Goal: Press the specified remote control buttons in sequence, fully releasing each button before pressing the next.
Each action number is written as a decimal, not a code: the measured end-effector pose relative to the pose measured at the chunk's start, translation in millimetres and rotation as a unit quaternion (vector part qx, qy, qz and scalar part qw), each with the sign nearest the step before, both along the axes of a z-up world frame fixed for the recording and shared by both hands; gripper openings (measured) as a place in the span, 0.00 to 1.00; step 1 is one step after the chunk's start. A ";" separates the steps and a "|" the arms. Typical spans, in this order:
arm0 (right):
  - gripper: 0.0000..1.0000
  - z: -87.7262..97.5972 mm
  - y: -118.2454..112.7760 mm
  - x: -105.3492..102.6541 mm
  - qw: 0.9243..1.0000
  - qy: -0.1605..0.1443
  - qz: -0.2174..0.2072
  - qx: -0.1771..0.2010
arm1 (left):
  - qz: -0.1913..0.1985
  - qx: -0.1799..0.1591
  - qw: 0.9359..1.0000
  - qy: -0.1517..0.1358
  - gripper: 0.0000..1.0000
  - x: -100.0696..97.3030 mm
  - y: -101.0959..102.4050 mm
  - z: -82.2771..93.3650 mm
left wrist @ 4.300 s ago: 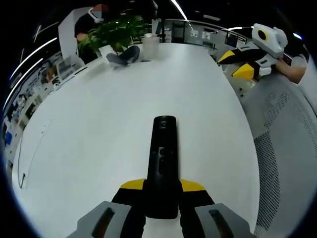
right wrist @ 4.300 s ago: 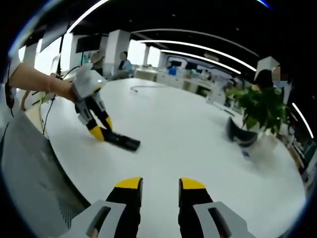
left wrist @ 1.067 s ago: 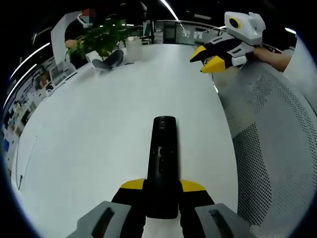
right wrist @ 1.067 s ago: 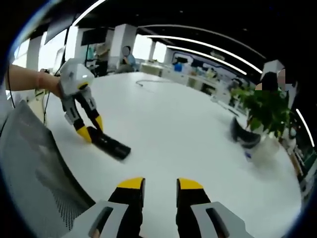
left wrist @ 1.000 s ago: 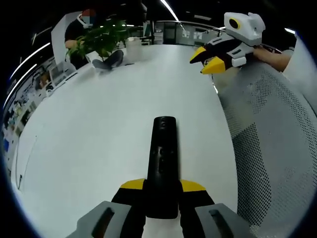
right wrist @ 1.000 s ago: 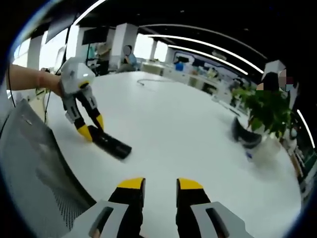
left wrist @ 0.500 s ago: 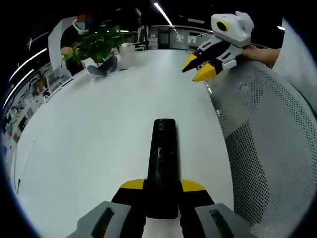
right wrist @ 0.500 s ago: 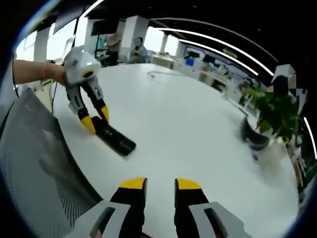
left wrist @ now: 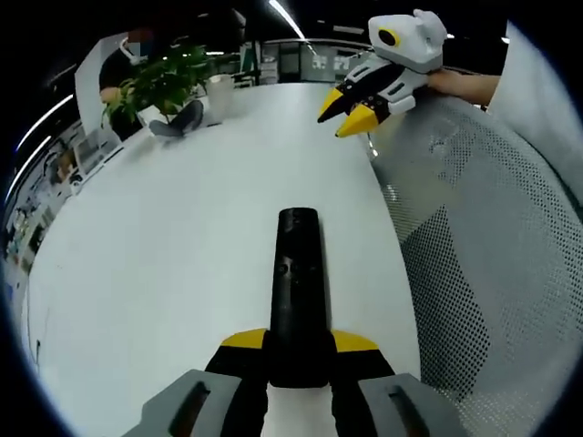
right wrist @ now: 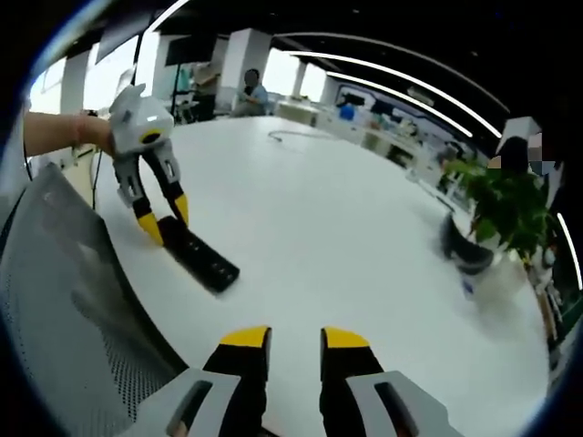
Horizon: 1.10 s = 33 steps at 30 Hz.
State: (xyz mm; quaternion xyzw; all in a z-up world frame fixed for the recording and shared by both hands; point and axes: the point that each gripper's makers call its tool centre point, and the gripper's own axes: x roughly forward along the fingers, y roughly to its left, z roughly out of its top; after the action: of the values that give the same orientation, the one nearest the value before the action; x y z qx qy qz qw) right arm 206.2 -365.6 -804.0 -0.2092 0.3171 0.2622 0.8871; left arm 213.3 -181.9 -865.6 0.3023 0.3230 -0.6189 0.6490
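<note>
A black remote (left wrist: 296, 291) lies lengthwise on the white table (left wrist: 164, 237), buttons up. My left gripper (left wrist: 298, 341) is shut on its near end with yellow-tipped jaws. In the right gripper view the same remote (right wrist: 202, 261) lies at the left, with the left gripper (right wrist: 164, 221) clamped on its end and a hand behind it. My right gripper (left wrist: 343, 113) hangs in the air beyond the remote's far end, above the table's edge, apart from it. In its own view the right gripper (right wrist: 295, 339) holds nothing, its jaws a narrow gap apart.
A grey mesh chair back (left wrist: 474, 273) stands against the table's edge, also seen as mesh chair back (right wrist: 55, 300). Far across the table are a potted plant (left wrist: 159, 82), a dark curved object (left wrist: 178, 118) and a white cup (left wrist: 219, 91). A thin cable (right wrist: 291, 137) lies far off.
The right gripper has come nearer to the remote's far end and its jaws have narrowed slightly. The left gripper keeps its hold on the remote.
</note>
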 end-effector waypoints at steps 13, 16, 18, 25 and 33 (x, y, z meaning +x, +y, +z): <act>0.14 -2.0 2.7 -2.5 1.000 0.008 0.009 -0.001 | -0.014 -0.001 1.000 0.003 0.23 -8.5 -2.9 1.4; 0.13 -2.0 3.9 -3.0 1.000 0.010 0.011 0.002 | -0.007 -0.003 1.000 0.008 0.23 -11.1 -4.1 1.3; 0.13 -2.2 5.0 -3.5 1.000 0.011 0.012 0.004 | -0.005 -0.007 1.000 0.016 0.23 -14.4 -5.3 1.3; 0.11 -3.9 7.9 -5.4 1.000 0.017 0.022 0.003 | -0.012 -0.021 1.000 0.015 0.23 -29.7 -16.1 1.2; 0.10 -5.8 10.9 -7.8 0.999 0.023 0.032 0.001 | -0.008 -0.011 1.000 0.002 0.23 -32.9 -15.3 1.2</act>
State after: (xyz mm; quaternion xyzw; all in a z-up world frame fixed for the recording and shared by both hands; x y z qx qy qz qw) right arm 198.4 -354.6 -809.7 -0.2122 0.3300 0.2957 0.8710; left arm 180.4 -197.1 -864.4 0.2970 0.3150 -0.6283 0.6464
